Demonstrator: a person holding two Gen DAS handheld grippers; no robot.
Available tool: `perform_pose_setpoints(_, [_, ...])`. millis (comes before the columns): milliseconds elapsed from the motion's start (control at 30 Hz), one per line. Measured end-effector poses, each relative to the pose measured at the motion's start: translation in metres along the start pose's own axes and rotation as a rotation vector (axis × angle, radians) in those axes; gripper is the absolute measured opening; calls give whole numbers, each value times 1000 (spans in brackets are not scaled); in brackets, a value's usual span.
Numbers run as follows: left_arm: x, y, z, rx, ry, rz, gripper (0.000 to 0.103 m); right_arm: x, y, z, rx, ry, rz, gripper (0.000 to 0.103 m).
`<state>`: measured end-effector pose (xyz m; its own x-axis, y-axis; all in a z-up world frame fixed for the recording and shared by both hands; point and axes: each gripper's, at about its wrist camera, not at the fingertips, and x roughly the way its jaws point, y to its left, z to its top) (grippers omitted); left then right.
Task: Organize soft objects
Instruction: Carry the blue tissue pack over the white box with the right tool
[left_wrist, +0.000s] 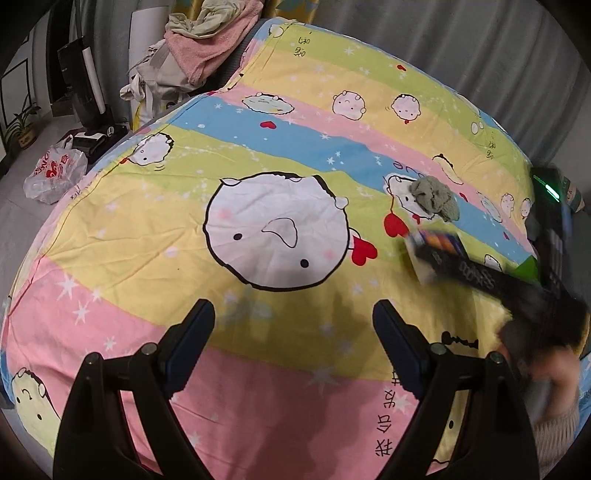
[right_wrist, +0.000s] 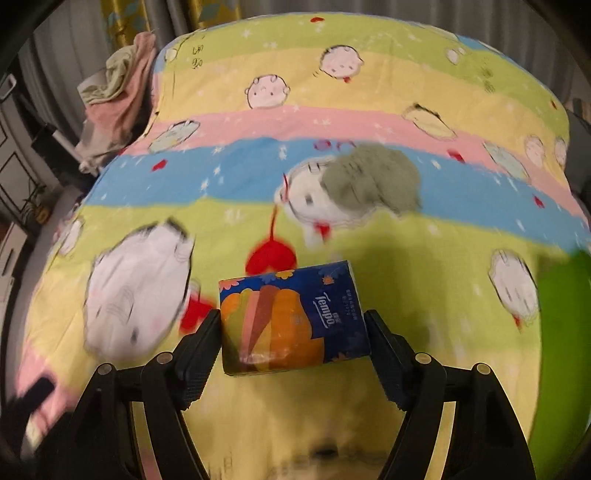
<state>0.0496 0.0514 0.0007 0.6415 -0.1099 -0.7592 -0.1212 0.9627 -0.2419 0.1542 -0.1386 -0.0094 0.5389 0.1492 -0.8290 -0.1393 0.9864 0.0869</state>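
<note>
Presently: tissue pack (right_wrist: 291, 317), dark blue soft wrap, orange and pink floral print, white "Tempo" lettering; clamped at both ends by right gripper (right_wrist: 291, 332), above cartoon bedspread (right_wrist: 332, 81). Left gripper (left_wrist: 293, 325) wide open, holding nothing. Crumpled grey-green cloth (right_wrist: 373, 177) lies on blue stripe beyond.

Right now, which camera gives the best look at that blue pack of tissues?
The right wrist view: the tissue pack sits close and sharp between the right gripper fingers, its label readable. The left wrist view shows it only small, blurred and edge-on at the right.
</note>
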Motion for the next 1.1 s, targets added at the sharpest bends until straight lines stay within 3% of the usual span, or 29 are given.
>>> perform_pose_setpoints(300, [0, -12, -10, 33, 13, -24, 87, -51, -36, -81, 103, 40, 68, 77])
perform_pose_setpoints(433, [3, -20, -18, 46, 33, -48, 87, -60, -52, -90, 176, 30, 112, 84])
perform_pose_setpoints(567, [4, -32, -25, 65, 61, -119, 85, -80, -63, -88, 205, -67, 135, 84])
perform_pose_setpoints(633, [3, -39, -30, 66, 76, -193, 82, -86, -68, -87, 216, -101, 159, 83])
perform_pose_setpoints(667, [3, -44, -33, 66, 91, -247, 78, -87, -69, -86, 215, -108, 168, 82])
perform_pose_setpoints(733, [4, -53, -37, 73, 115, -312, 75, -85, -71, -84, 211, -114, 188, 61])
perform_pose_setpoints(800, [5, -66, -44, 102, 133, -360, 73, -77, -74, -83, 223, -86, 214, 53])
perform_pose_setpoints(967, [19, -89, -58, 143, 206, -417, 50, -51, -79, -84, 284, -13, 270, 52])
perform_pose_setpoints(1100, [28, -99, -63, 154, 211, -444, 42, -35, -72, -87, 280, 29, 268, 48])
